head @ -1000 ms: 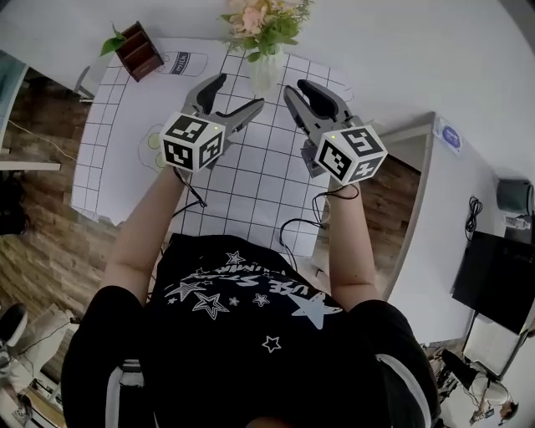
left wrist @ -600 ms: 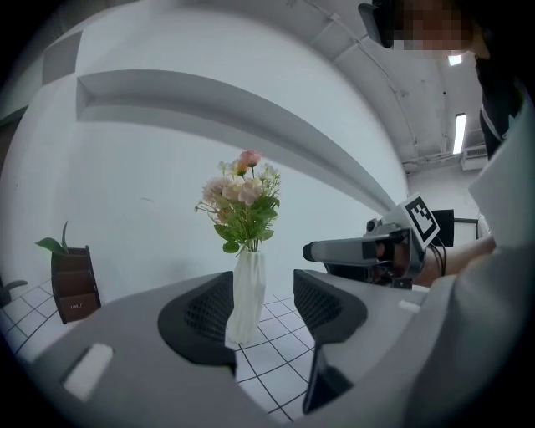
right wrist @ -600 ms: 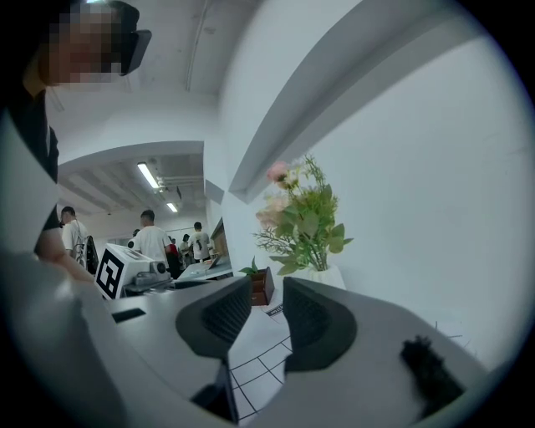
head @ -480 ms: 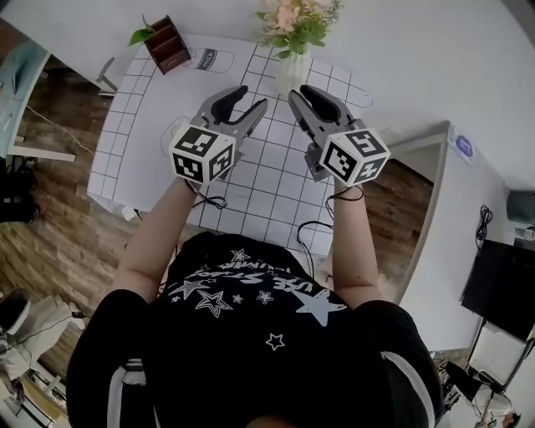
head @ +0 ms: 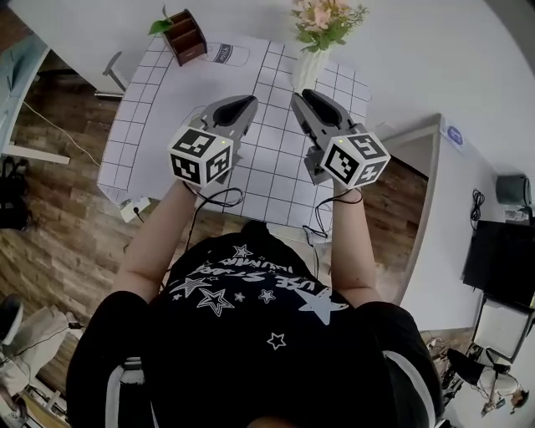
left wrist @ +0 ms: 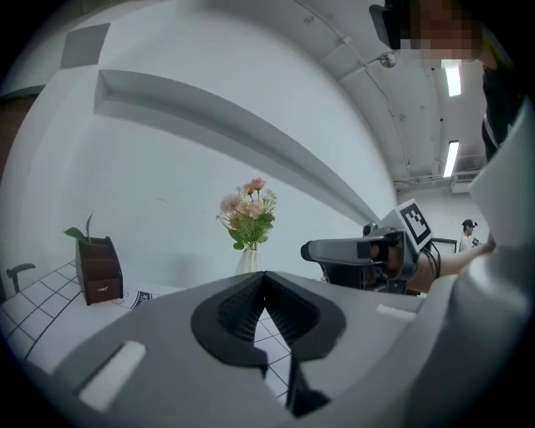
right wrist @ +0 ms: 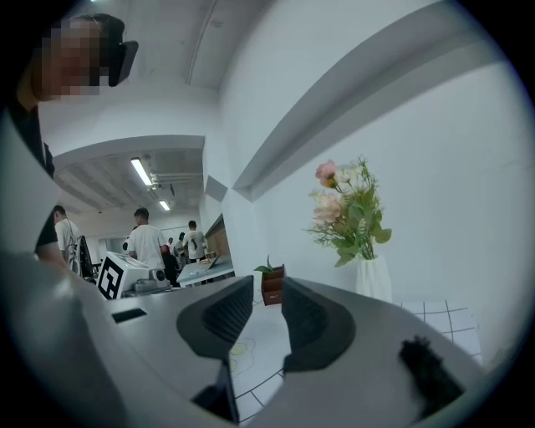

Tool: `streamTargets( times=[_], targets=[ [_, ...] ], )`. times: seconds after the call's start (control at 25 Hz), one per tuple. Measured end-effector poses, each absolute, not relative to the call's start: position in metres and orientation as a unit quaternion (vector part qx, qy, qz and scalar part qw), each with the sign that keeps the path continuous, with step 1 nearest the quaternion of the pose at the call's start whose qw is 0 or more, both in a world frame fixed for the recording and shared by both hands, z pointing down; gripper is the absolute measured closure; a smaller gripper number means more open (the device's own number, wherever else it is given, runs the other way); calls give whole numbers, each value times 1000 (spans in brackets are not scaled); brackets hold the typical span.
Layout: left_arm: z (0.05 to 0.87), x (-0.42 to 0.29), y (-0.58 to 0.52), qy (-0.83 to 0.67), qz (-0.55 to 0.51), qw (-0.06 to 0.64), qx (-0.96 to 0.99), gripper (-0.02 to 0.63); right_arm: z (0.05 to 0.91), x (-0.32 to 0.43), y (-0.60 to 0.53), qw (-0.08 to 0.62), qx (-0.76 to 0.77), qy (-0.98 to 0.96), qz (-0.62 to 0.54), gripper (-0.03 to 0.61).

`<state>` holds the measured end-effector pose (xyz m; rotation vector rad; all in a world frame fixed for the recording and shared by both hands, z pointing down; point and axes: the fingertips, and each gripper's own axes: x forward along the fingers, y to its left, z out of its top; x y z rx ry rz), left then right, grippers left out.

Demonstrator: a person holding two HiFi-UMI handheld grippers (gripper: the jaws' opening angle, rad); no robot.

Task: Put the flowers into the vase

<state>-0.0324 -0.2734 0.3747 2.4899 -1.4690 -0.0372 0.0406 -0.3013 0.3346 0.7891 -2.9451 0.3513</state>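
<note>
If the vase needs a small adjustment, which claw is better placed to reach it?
Probably the right claw: it sits nearer the vase, and its jaws, which have just been closing, stand apart and empty. The left claw is shut and further aside.

flowers: pink and cream, upright in vase | vase: white, upright, far edge of gridded sheet

A small brown wooden box holding a green leaf stood at the far left corner of a white gridded sheet, beside a printed jar outline. Wood-plank floor lay to the left. People stood in a distant room.
</note>
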Motion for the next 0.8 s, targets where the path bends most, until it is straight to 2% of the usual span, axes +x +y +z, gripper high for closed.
streamTargets(
  times=[0.44, 0.6, 0.8],
  targets=[
    [372, -70, -178, -486, -12, 93, 869, 604, 336, 12, -196, 35, 298, -949, 98, 467],
    [379, -71, -142, -458, -7, 97, 884, 604, 339, 13, -152, 32, 319, -942, 98, 520],
    [376, -74, -113, -438, -11, 107, 892, 604, 348, 12, -112, 63, 337, -933, 105, 540]
  ],
)
